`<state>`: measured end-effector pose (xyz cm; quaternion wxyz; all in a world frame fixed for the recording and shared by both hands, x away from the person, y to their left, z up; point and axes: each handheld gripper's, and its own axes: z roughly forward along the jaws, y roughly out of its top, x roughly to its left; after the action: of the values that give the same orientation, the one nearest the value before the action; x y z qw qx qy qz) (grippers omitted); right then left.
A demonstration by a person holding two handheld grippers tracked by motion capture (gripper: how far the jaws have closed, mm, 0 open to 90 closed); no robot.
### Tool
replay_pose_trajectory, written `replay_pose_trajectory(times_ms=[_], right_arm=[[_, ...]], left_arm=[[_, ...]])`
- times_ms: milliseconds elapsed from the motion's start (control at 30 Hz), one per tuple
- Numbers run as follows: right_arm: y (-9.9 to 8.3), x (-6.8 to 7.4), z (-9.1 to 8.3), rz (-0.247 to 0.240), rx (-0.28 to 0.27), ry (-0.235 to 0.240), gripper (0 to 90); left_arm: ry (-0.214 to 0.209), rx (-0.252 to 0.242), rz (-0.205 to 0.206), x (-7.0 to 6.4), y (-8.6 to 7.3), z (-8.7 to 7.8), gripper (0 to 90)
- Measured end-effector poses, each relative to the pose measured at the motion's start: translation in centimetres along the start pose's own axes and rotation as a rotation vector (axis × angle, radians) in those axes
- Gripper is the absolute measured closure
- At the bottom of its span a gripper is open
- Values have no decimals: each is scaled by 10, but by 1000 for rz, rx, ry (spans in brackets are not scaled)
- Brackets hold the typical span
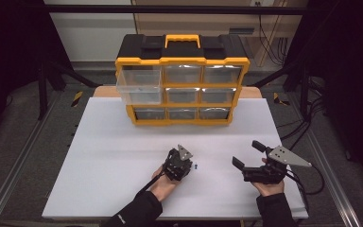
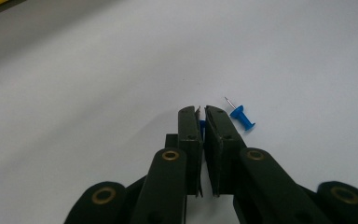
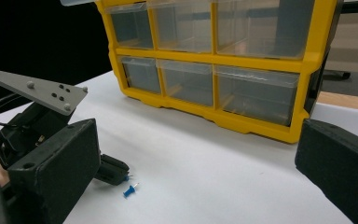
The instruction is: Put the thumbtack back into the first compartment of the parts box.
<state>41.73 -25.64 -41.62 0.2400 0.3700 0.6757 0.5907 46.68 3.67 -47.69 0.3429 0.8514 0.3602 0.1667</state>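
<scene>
Left gripper (image 2: 202,116), centre of its own view, jaws nearly together, clamped on blue pushpin (image 2: 202,127). Second pushpin (image 2: 242,117) lies loose just right of tips. Right gripper (image 1: 247,154) idle lower right, jaws apart. Lift straight, firm squeeze, carry to pulled-out drawer (image 1: 139,83), upper left. No legible writing.

- Yellow and black organizer box (image 1: 182,78) sits at 12 o'clock on the white tabletop (image 1: 123,156), up near the far edge, with a yellow carry handle (image 1: 182,39) on its black lid.
- It's got a three by three grid of clear drawers. The top one at the 10 o'clock corner (image 1: 139,85) is pulled out toward the front, and the rest are pushed in.
- Cables (image 1: 307,118) hang off at 3 o'clock, beside the tabletop.
</scene>
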Motion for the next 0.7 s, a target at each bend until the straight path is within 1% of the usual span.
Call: replay_pose_trajectory(times_ms=[200,300,333,400,433,500,533,567,600,700], right_arm=[[0,0,0,-1,0,0,5],[0,0,0,-2,3,0,5],[0,0,0,-2,4,0,5],[0,0,0,-2,4,0,5],[0,0,0,-1,4,-1,5],[-1,0,1,0,4,0,5],[-1,0,1,0,5,0,5],[-1,0,1,-1,6,0,5],[-1,0,1,-1,7,0,5],[-1,1,1,1,9,1,5]], left_arm=[[-23,0,-1,3,0,-1,850],[-30,0,13,3,1,-3,850],[-33,7,24,4,1,-4,850],[-35,5,28,5,1,-7,850],[-37,-9,12,4,1,-8,850],[-42,0,32,7,2,-12,851],[-45,-8,23,8,2,-15,850],[-45,-4,34,9,2,-17,850],[-49,-12,32,11,2,-20,851],[-58,-13,35,15,2,-27,851]])
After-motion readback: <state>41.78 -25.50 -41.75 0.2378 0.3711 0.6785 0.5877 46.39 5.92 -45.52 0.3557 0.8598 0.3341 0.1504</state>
